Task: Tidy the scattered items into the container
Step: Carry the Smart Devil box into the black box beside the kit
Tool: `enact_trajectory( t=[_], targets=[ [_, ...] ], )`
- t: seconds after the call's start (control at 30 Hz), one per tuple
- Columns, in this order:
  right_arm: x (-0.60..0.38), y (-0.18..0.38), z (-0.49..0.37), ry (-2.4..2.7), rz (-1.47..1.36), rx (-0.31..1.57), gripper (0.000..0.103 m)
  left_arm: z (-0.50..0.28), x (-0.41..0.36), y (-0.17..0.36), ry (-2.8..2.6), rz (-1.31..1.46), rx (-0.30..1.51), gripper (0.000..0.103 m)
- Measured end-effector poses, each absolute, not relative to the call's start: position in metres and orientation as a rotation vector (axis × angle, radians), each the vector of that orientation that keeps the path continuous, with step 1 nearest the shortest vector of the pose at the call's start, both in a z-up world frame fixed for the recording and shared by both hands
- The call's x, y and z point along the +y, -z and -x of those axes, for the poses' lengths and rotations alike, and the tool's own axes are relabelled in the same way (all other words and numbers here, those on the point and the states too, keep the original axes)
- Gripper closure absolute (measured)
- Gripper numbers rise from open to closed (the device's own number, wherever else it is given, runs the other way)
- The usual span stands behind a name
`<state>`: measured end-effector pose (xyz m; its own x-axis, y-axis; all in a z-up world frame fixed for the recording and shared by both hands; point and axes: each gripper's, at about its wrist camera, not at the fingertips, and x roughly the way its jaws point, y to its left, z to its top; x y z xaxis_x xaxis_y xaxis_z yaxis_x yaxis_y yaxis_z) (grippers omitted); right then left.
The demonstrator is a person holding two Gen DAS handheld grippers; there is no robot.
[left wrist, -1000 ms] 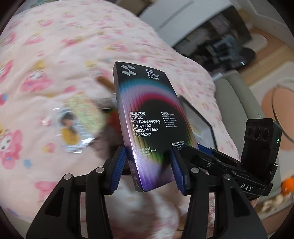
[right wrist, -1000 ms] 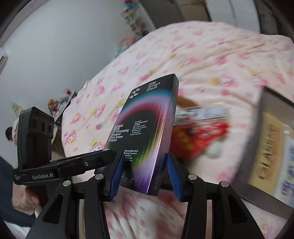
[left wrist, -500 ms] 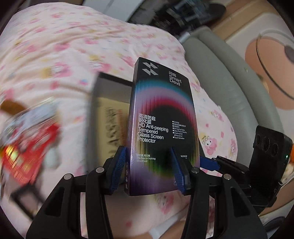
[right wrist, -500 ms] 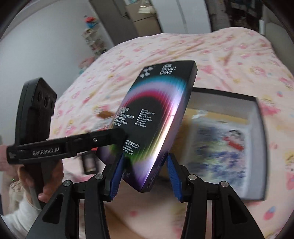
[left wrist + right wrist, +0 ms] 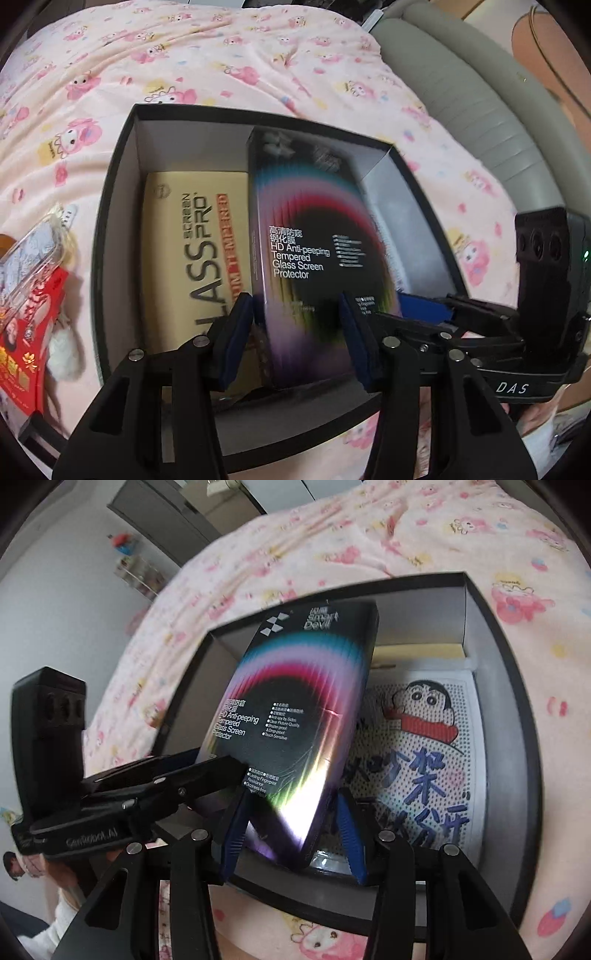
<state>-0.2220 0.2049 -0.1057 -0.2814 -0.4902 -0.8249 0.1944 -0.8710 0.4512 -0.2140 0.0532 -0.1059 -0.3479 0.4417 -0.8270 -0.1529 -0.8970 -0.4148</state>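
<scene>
Over the black box (image 5: 110, 206) now, not the quilt, both tongs (image 5: 297, 328) (image 5: 291, 830) pinch 1 screen-protector pack (image 5: 306, 236).

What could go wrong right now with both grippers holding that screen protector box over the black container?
1. The left gripper is closing on the screen protector box that the right gripper also grips; uneven pull could twist it.
2. Released tilted, it may land askew on the yellow glass box and cartoon pack, or catch the black container wall.
</scene>
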Motion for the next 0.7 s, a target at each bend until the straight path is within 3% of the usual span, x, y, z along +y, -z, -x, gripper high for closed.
enact_trajectory(
  t=[0.37,0.63,0.7],
  targets=[
    [0.208,0.099,0.223,2.403,-1.522,-0.226,0.061,0.210,0.045,0.105,-2.354,1.553,-0.347,0.059],
    [0.182,0.124,0.278,2.461,-1.739,0.109,0.061,0.210,0.042,0.107,-2.460,1.515,-0.289,0.072],
    [0.177,0.135,0.283,2.396,-1.748,0.037,0.061,0.213,0.040,0.109,-2.443,1.517,-0.305,0.072]
  ],
)
